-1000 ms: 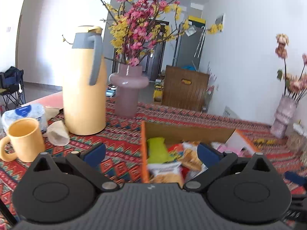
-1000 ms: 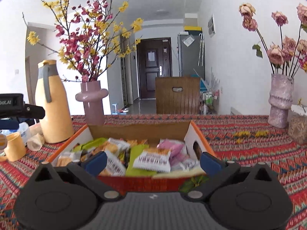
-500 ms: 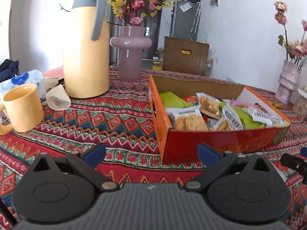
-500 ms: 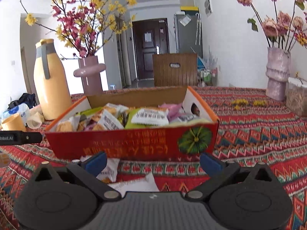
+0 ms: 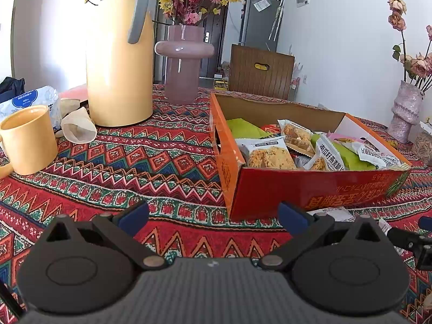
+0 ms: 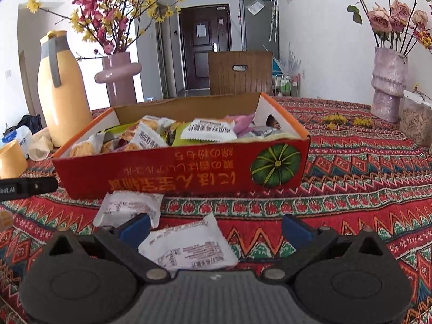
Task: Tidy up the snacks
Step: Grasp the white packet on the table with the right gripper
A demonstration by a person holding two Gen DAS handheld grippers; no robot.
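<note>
Right gripper (image 6: 214, 225): fingers held apart, empty, over a white snack packet (image 6: 189, 245), presumably lined up for pickup. Second packet (image 6: 129, 208) lies ahead-left. Snack box (image 6: 189, 175), ahead, is already filled. Left gripper (image 5: 213, 216): spread, unloaded, parked beside the box.

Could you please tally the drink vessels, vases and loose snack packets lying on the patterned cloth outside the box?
Tall yellow thermos jug with grey handle: 1
Yellow ceramic mug: 1
Vases, smooth mauve one and textured pink one: 2
White snack packets outside the red cardboard box: 2
Total: 6
</note>
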